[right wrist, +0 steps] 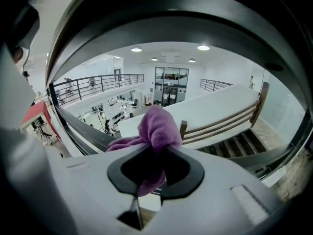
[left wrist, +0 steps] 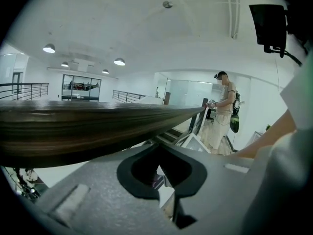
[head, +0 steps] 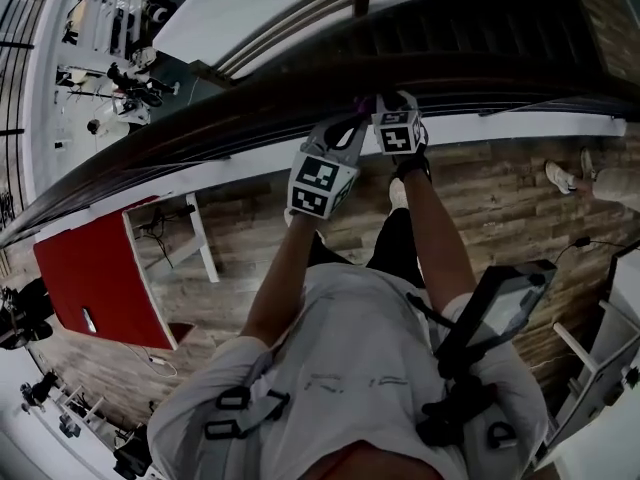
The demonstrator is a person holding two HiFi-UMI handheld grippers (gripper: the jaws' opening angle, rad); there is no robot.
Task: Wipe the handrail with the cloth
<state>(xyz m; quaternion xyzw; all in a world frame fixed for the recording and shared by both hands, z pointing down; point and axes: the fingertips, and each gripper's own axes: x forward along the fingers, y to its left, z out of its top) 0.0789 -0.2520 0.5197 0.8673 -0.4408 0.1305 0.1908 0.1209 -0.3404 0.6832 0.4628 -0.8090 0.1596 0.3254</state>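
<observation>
Where the right tongs (right wrist: 149, 180) close, the purple cloth (right wrist: 157, 127) bunches between them.

Dark handrail (head: 250, 98), purple cloth (right wrist: 156, 126) against it, plank floor (head: 500, 198), red cabinet (head: 95, 278)

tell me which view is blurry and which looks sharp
Left gripper view: the handrail smears into blurred streaks close to the lens. Right gripper view: the purple cloth is sharp, with fisheye bowing around it. Head view: dim, the handrail nearly black.
</observation>
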